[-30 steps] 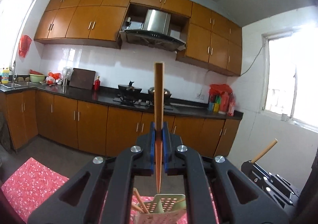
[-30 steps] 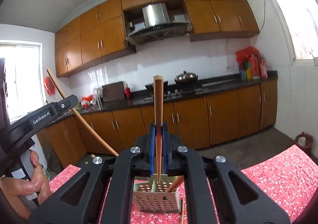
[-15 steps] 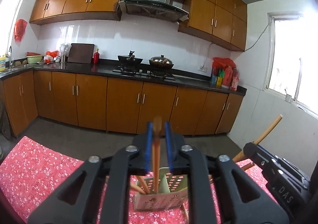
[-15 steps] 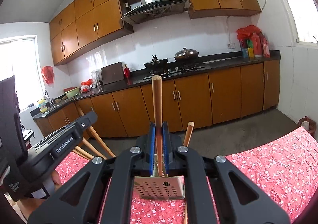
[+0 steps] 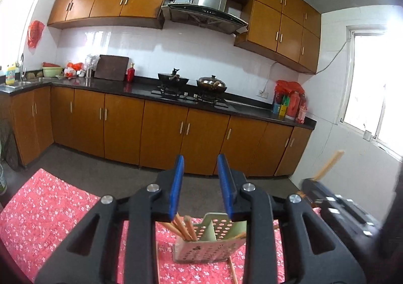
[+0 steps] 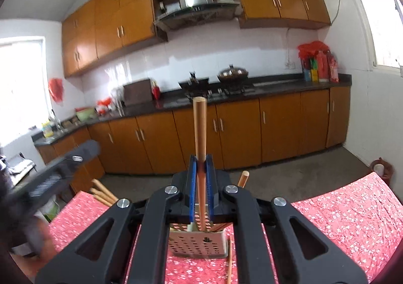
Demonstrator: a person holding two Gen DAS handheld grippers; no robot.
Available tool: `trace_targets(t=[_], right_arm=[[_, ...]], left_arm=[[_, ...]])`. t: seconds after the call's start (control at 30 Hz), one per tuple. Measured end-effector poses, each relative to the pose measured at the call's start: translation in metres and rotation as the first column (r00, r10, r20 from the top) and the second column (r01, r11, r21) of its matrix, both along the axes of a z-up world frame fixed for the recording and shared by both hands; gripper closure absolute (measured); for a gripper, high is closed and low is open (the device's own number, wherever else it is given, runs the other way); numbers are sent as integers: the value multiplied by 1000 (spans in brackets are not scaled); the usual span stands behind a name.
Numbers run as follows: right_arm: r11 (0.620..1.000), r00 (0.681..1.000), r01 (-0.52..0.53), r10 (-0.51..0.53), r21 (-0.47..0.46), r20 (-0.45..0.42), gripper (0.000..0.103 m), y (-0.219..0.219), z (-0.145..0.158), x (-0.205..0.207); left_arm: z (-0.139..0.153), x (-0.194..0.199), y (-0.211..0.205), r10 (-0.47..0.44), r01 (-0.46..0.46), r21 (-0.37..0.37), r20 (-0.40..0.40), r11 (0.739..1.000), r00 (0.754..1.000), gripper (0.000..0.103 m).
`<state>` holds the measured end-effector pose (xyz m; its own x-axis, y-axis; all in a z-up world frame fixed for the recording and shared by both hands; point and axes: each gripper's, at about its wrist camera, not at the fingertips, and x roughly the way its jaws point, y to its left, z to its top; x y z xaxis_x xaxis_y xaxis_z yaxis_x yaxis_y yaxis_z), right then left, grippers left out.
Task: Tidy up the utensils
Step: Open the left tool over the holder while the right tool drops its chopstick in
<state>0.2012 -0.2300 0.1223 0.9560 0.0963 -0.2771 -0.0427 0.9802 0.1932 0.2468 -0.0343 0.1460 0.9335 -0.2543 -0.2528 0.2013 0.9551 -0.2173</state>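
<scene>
Wooden chopstick (image 6: 199, 133) clamped upright in right tool (image 6: 200, 190); left tool (image 5: 201, 185) just opened, empty.

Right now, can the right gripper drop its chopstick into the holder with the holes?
Probably yes. The right gripper is shut on an upright chopstick just above the perforated holder. The compartment under its tip looks open; other chopsticks lean aside.

The right gripper (image 6: 200, 170) pinches an upright wooden chopstick (image 6: 199, 128) between its blue pads (image 6: 192, 183), its lower end over a perforated utensil holder (image 6: 199, 245) on a red floral tablecloth (image 6: 340, 211). More chopsticks (image 6: 103, 192) lean out of the holder toward the cloth's left edge; one (image 6: 229, 261) lies flat beside its right wall. The blurred left gripper (image 6: 58, 170) enters at left.
</scene>
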Motion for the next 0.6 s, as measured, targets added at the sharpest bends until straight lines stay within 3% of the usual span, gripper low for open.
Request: trace_targets(t=[0.1, 0.17, 0.23, 0.47, 0.6], right_arm=[[999, 1000, -7, 8, 40, -25, 95, -7, -5, 5], [998, 999, -16, 18, 66, -28, 88, -12, -4, 2], [996, 1000, -14, 16, 82, -24, 66, -17, -1, -1], [999, 1000, 12, -12, 42, -1, 66, -22, 7, -30], [997, 997, 51, -48, 51, -59, 66, -39, -16, -56]], left_arm=[[4, -5, 7, 5, -5, -4, 7, 1000, 1000, 74], [7, -6, 13, 5, -5, -20, -1, 1000, 1000, 74], [10, -7, 19, 6, -6, -36, -10, 999, 1000, 74], [8, -23, 34, 28, -28, 18, -41, 999, 999, 71], [-6, -41, 52, 46, -42, 56, -78, 998, 996, 66]])
